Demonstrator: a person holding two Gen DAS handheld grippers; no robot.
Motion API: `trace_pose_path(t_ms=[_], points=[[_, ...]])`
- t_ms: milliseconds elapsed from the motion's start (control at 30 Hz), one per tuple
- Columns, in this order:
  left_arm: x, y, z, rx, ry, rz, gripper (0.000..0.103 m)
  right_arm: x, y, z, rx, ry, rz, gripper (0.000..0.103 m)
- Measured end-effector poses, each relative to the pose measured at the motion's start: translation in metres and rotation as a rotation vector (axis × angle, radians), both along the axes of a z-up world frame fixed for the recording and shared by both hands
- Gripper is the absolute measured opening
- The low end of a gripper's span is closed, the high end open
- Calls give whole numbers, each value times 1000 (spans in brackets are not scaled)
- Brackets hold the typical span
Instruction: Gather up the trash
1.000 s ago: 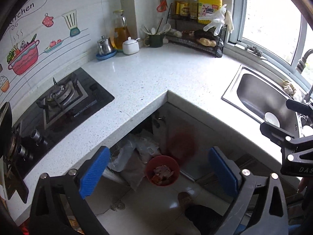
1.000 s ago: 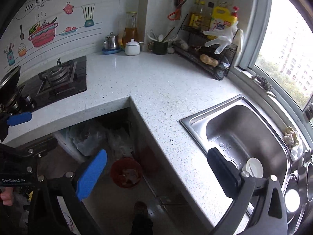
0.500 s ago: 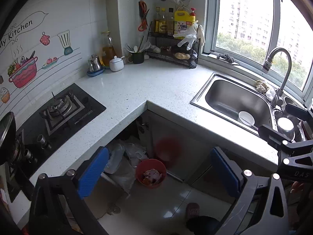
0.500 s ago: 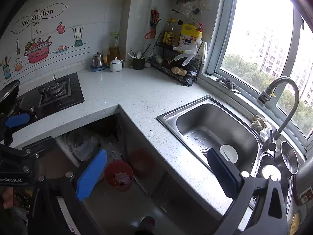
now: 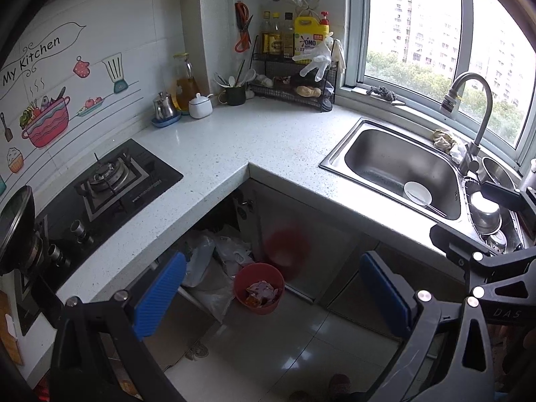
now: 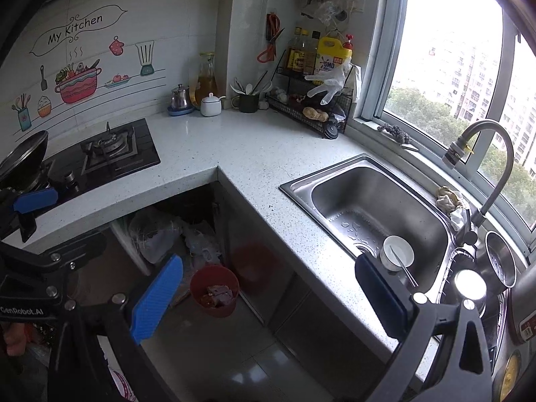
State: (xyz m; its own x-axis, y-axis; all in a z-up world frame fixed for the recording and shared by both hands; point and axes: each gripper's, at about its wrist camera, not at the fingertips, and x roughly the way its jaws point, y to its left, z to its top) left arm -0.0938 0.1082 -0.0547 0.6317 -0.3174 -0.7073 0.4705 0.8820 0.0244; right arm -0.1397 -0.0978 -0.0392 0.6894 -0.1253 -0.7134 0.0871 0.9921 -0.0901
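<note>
Since the earlier frames we have drawn both grippers up and back: the red bin sits smaller and lower in each view, and the sink and faucet now show whole.

Left gripper [image 5: 273,296]: jaws spread wide, nothing between the blue pads, bottom of frame.
Right gripper [image 6: 269,296]: jaws likewise wide and empty.
Red trash bin [image 5: 258,288]: on the floor, lower centre, below the counter's inner corner, scraps inside, beside plastic bags [image 5: 214,261].
White countertop [image 5: 234,144]: centre.
Sink [image 5: 395,164]: right, holding a white bowl [image 5: 417,193].
Gas stove [image 5: 110,181]: left.
</note>
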Motion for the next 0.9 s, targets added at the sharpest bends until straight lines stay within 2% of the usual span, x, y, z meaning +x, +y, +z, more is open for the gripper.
trace_pose_path(t_ms=[900], points=[[-20, -17, 1, 31, -19, 1, 102, -21, 2, 7, 18, -11, 1, 102]])
